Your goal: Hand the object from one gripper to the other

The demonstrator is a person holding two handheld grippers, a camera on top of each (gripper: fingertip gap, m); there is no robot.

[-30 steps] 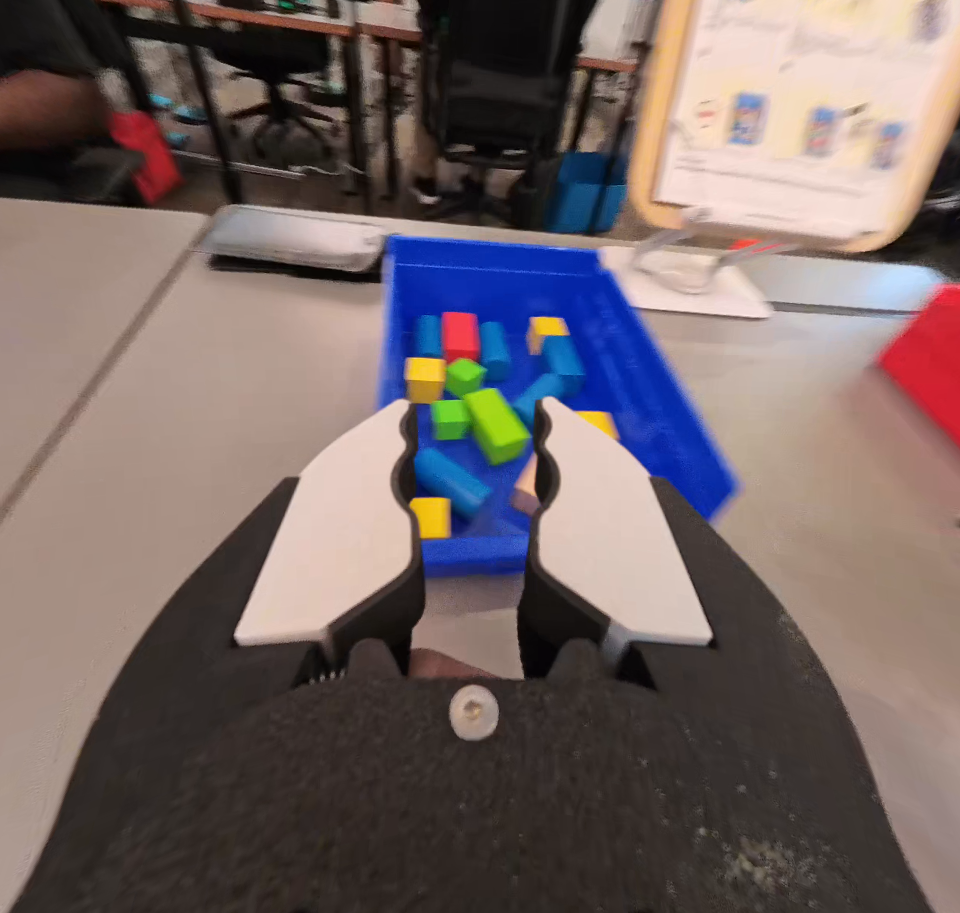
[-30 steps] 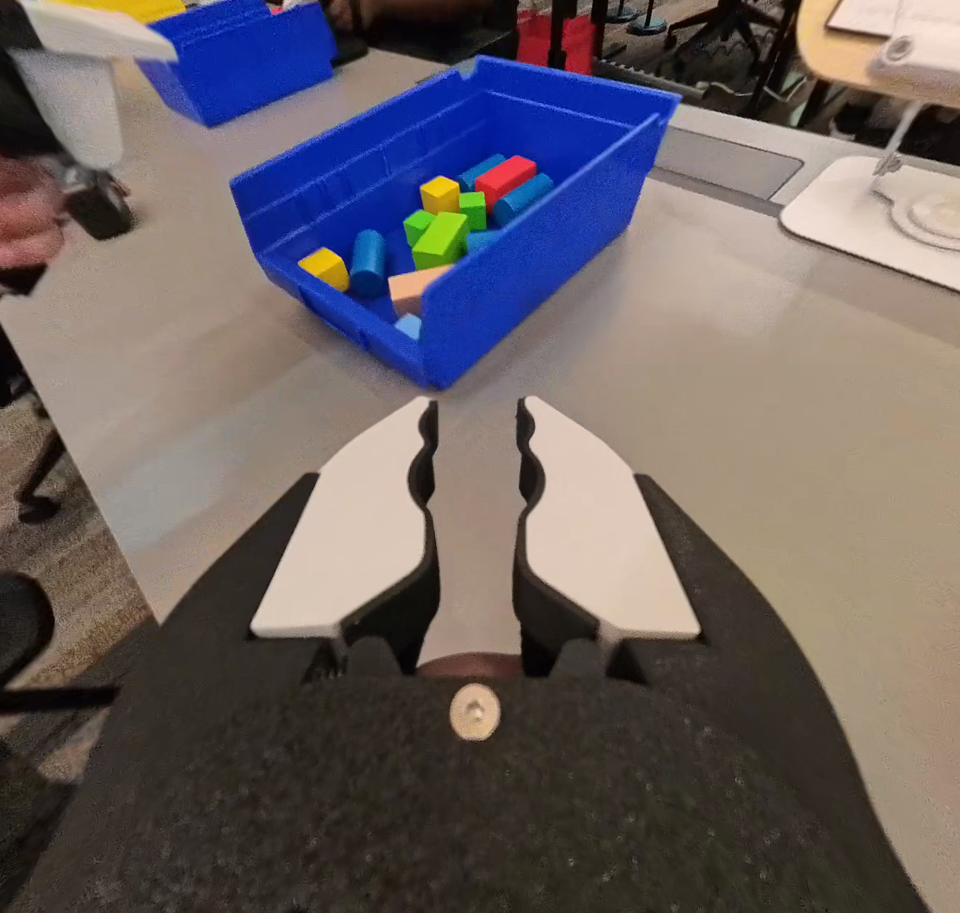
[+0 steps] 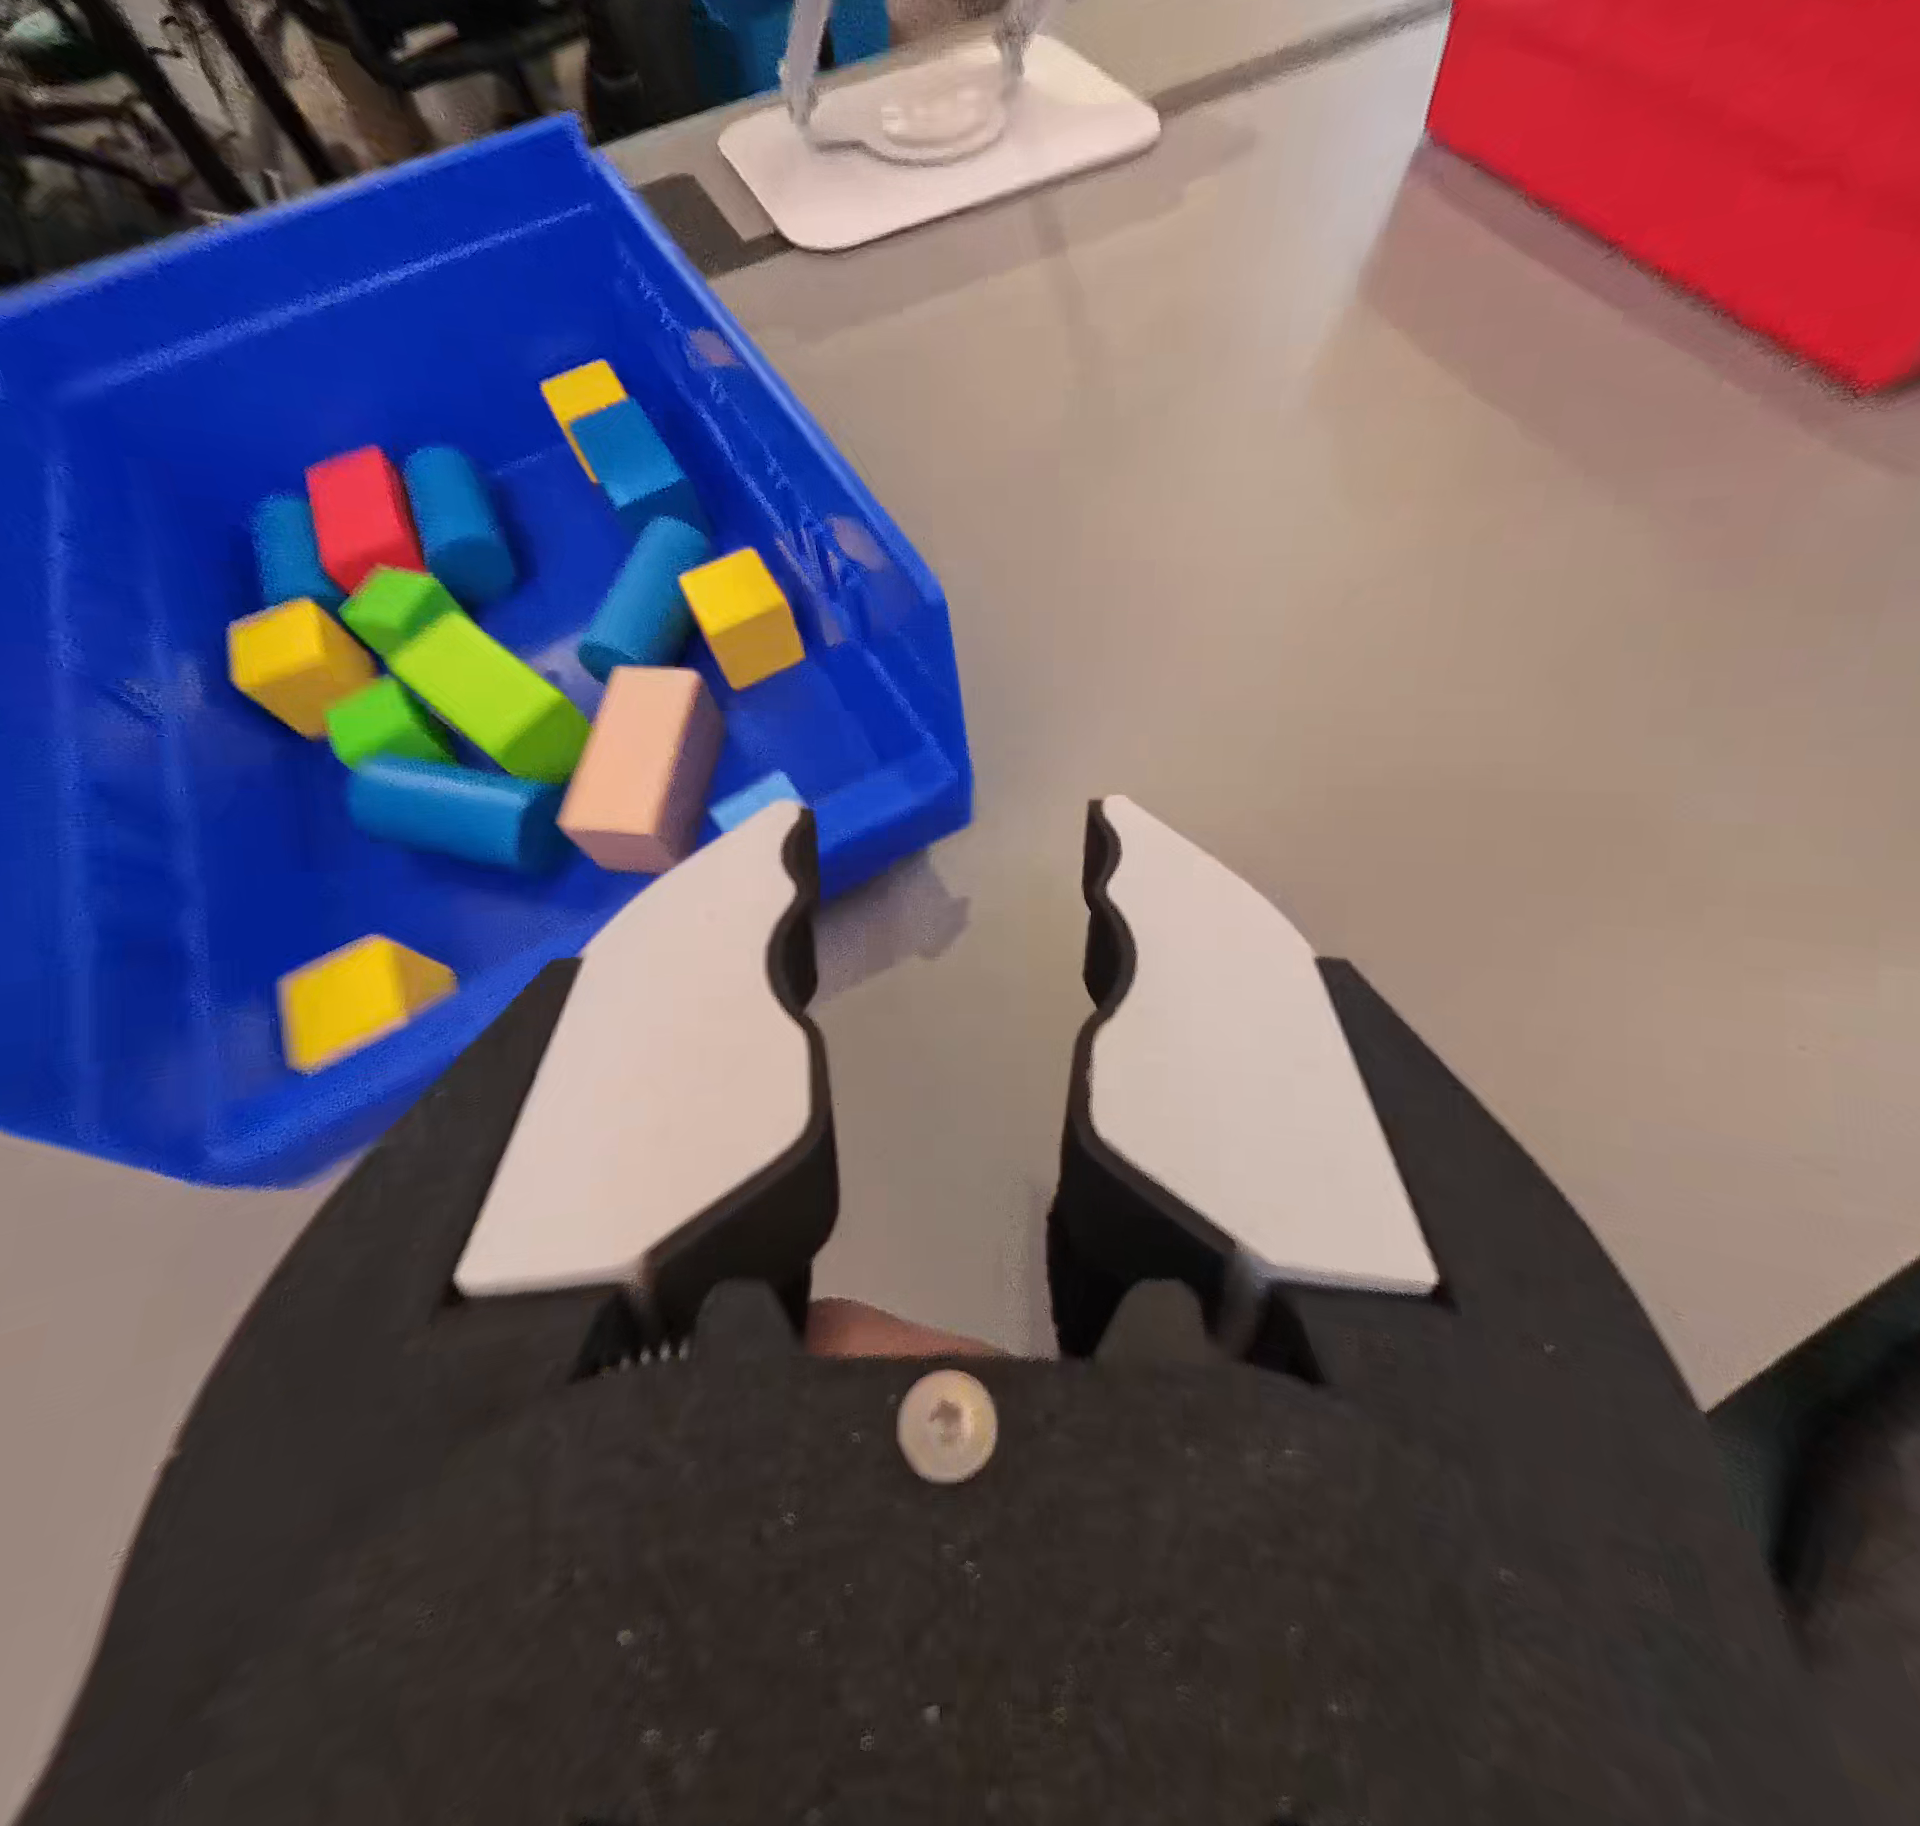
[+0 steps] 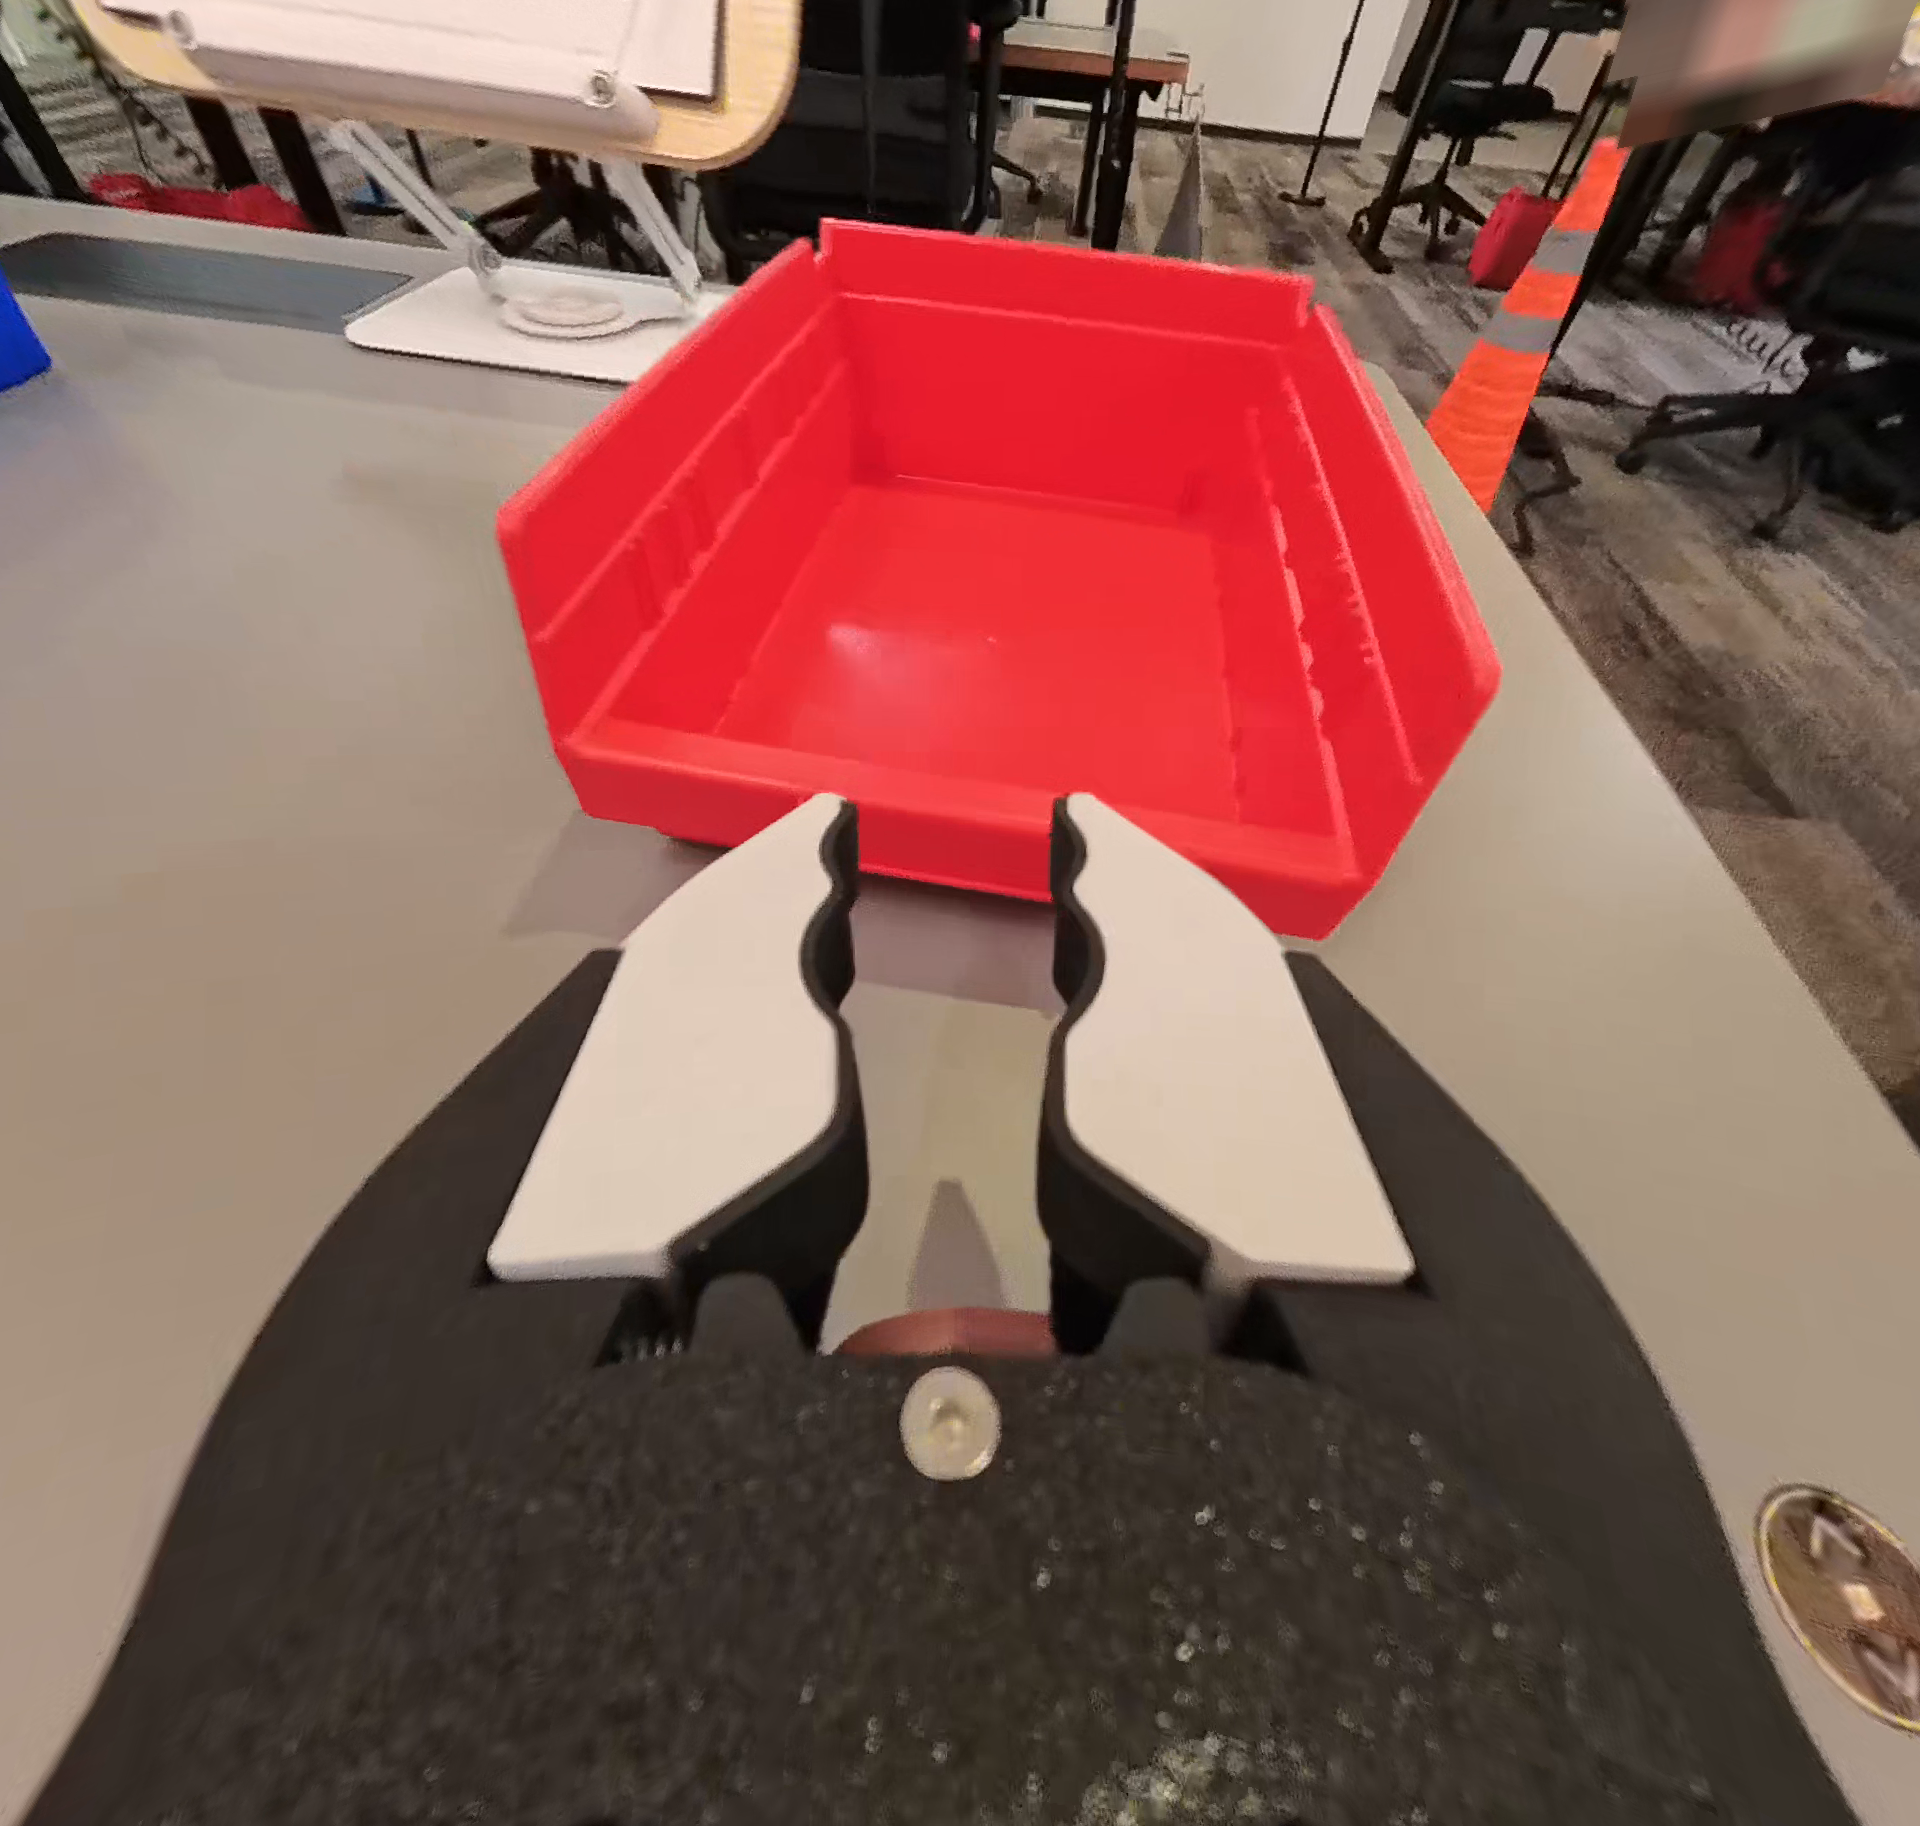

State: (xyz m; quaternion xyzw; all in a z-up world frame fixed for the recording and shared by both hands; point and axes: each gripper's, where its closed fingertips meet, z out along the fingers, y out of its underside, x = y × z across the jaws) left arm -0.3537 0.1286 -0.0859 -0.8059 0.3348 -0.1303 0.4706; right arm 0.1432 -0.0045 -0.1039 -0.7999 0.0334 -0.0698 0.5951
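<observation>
Left gripper now beside half-cropped blue bin

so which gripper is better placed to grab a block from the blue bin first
Probably the left. The left gripper is open, with the blue plastic bin of coloured wooden blocks just ahead to its left. The right gripper, also open, faces the red plastic bin, which holds no blocks.

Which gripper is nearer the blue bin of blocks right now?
Left. The left gripper hangs open just past the blue bin's near corner. The right gripper faces the empty red bin, with only a blue sliver at its view's far left edge.
</observation>
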